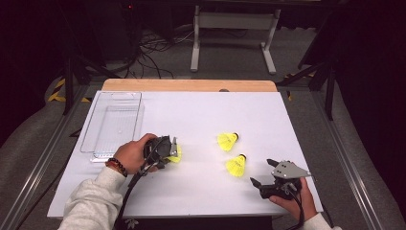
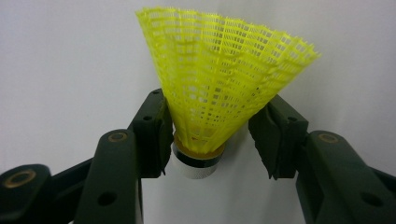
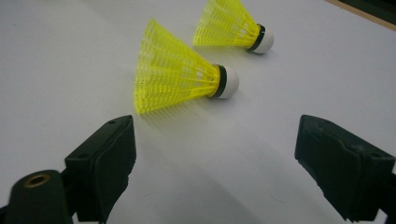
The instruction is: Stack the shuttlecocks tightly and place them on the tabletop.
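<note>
A yellow shuttlecock [image 2: 219,79] with a white cork sits between my left gripper's [image 2: 212,135] black jaws, cork end toward the camera. Both pads touch the base of its mesh skirt, which keeps its cone shape. In the high view the left gripper [image 1: 173,151] rests on the white table left of centre with that shuttlecock [image 1: 176,154] at its tip. Two more yellow shuttlecocks [image 1: 228,140] [image 1: 236,165] lie on their sides right of centre. My right gripper [image 1: 262,171] stands open just below and right of the nearer one [image 3: 177,79], with nothing between its jaws; the farther one [image 3: 229,25] lies beyond.
A clear plastic tray [image 1: 115,122] stands empty at the table's left, just above the left hand. The white tabletop [image 1: 201,110] ends in a wooden strip at the far edge. Cables and stand legs lie on the floor beyond.
</note>
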Demonstrator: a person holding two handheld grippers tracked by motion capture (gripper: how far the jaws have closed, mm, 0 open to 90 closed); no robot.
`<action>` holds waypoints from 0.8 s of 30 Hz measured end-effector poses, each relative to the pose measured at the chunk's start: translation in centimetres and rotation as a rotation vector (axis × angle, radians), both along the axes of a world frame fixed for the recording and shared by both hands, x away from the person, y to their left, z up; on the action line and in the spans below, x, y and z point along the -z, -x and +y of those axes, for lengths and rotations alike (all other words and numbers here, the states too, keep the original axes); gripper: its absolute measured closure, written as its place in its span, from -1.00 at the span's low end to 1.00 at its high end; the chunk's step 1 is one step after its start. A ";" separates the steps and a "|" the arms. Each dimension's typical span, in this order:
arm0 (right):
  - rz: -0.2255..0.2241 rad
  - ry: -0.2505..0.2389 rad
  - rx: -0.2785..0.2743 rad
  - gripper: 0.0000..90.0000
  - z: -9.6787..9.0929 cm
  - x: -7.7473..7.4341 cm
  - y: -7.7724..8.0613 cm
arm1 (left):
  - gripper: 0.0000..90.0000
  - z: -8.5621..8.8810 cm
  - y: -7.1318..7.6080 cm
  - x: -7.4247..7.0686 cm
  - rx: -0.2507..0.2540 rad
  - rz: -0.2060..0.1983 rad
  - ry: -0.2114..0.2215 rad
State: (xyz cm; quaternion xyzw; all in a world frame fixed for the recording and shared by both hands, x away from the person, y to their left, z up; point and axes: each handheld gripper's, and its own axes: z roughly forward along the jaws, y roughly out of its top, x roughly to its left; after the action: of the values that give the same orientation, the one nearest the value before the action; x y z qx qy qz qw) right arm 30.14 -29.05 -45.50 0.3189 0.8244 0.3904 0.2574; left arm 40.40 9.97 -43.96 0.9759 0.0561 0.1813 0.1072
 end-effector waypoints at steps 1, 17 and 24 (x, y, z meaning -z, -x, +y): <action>0.001 -0.001 -0.002 -0.70 0.0 0.0 0.0 | 0.10 -0.1 0.1 0.0 -0.006 0.002 0.009; 0.004 -0.005 -0.010 -0.70 0.0 0.0 0.0 | -0.43 0.6 0.1 -0.5 -0.022 0.034 0.216; -0.003 -0.007 -0.006 -0.70 0.0 -0.1 0.0 | -0.45 1.1 0.3 -0.8 -0.009 0.074 0.318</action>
State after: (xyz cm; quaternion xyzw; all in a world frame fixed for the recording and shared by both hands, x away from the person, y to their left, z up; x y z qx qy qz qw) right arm 30.14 -29.07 -45.45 0.3165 0.8236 0.3947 0.2564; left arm 40.14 11.07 -43.11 0.9523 0.0926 0.1347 0.2576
